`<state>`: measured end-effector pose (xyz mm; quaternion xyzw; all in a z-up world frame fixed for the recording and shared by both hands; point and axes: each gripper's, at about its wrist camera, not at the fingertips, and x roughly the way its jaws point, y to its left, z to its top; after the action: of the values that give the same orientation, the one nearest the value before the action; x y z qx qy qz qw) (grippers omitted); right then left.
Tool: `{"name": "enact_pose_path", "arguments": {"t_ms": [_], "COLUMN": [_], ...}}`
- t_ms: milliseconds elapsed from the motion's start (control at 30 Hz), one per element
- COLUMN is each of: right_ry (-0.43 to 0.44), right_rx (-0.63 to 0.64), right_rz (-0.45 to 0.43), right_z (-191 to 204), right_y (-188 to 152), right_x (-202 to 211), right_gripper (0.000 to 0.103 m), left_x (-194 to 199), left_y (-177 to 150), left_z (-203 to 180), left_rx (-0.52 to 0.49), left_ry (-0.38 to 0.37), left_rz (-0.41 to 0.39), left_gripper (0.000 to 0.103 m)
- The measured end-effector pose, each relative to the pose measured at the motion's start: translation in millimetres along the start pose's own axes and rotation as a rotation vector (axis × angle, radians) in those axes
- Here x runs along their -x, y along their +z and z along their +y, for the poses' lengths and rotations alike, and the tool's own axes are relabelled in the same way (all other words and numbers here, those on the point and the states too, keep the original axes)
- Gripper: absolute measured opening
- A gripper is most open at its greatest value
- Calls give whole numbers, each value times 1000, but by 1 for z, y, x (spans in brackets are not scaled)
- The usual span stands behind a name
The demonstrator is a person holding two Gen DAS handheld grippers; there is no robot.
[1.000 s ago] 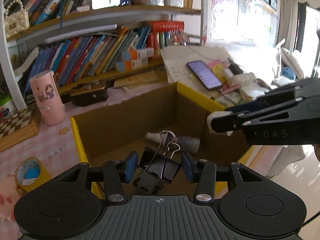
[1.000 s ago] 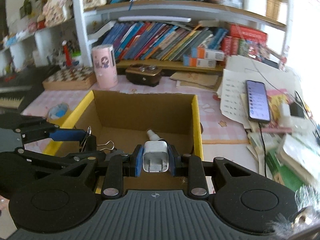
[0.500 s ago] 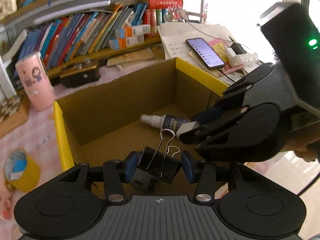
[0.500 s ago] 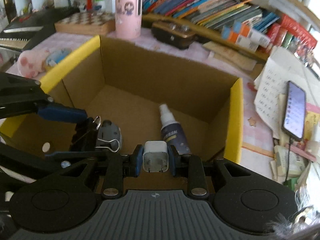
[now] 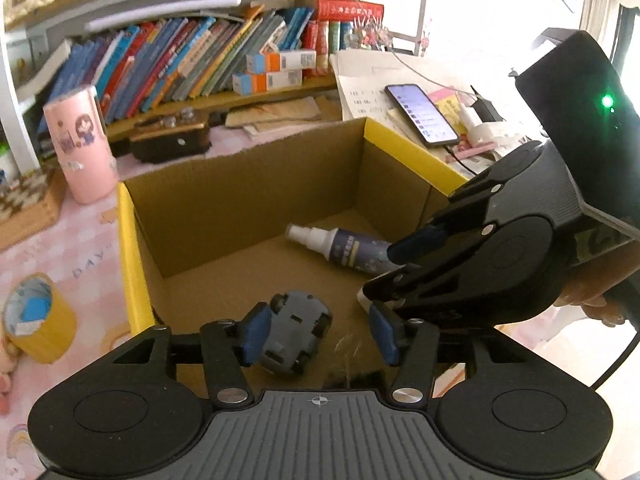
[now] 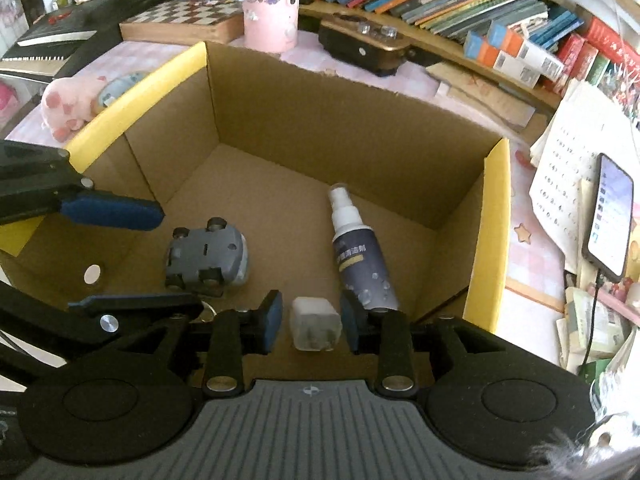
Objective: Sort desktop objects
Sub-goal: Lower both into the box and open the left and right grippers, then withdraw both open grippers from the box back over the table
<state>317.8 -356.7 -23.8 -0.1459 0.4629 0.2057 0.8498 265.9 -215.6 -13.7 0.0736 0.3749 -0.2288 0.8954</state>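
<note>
An open cardboard box (image 5: 248, 184) with yellow-taped rims (image 6: 494, 236) holds a grey toy car (image 5: 296, 334) lying upside down, also in the right wrist view (image 6: 206, 256), and a dark spray bottle (image 5: 344, 246) lying on its side (image 6: 358, 256). My left gripper (image 5: 316, 334) is open over the box; a blurred binder clip (image 5: 348, 364) is dropping just below it. My right gripper (image 6: 310, 320) is open, with the white charger plug (image 6: 316, 328) loose between its pads, falling. The right gripper's body shows in the left wrist view (image 5: 480, 272).
A pink cup (image 5: 80, 144), a black case (image 5: 172, 140), a yellow tape roll (image 5: 38, 322) and a chessboard (image 6: 188, 16) stand around the box. A phone (image 5: 420, 114) on papers lies right. Bookshelves (image 5: 200, 52) line the back. A pink plush (image 6: 68, 106) lies left.
Both grippers have opened over the box. The binder clip has left the left gripper and the white plug has slipped free of the right gripper's pads. Both grippers moved lower into the box.
</note>
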Motion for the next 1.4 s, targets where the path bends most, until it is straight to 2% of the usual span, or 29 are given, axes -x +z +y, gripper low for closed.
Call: {"name": "enact_pose_path", "arguments": {"t_ms": [133,233,367,467,667,800,933,1033,1267,1400], "right_ry": [-13,-42,-77,-99,-145,-178,-215,-236,-257,-261], "right_rx": [-44,-59,-109,-170,-288,-339,-374,-395,-441,-508], "right_rz": [-77,-139,-245,-317,-395,-401,-381,-358,-316,-313], "right_z": [-1,0,2,4,9,19,32,43,87,115], "right_y": [-3,-7,-15,-22,-44,-61,-78,-88,-113,-128], "right_x": [18,35,63,83,111,120,122,120,114,115], "right_gripper": [37,39,43,46,46,46,56,60,61,62], "left_x": [15,30,53,69,94,102,108,112,124,139], "left_y": [-1,-1,-1,-3,-16,-27,-42,-56,-93,-112], "left_z": [2,7,8,8,5,7,11,14,24,33], "left_rx": [34,86,107,111,111,122,134,133,126,132], "left_ry": [11,-7,13,27,48,56,54,60,68,62], "left_rz": [-76,-131,-204,-251,-312,-319,-303,-281,-215,-207], "left_gripper": [70,72,75,81,88,90,90,91,91,91]}}
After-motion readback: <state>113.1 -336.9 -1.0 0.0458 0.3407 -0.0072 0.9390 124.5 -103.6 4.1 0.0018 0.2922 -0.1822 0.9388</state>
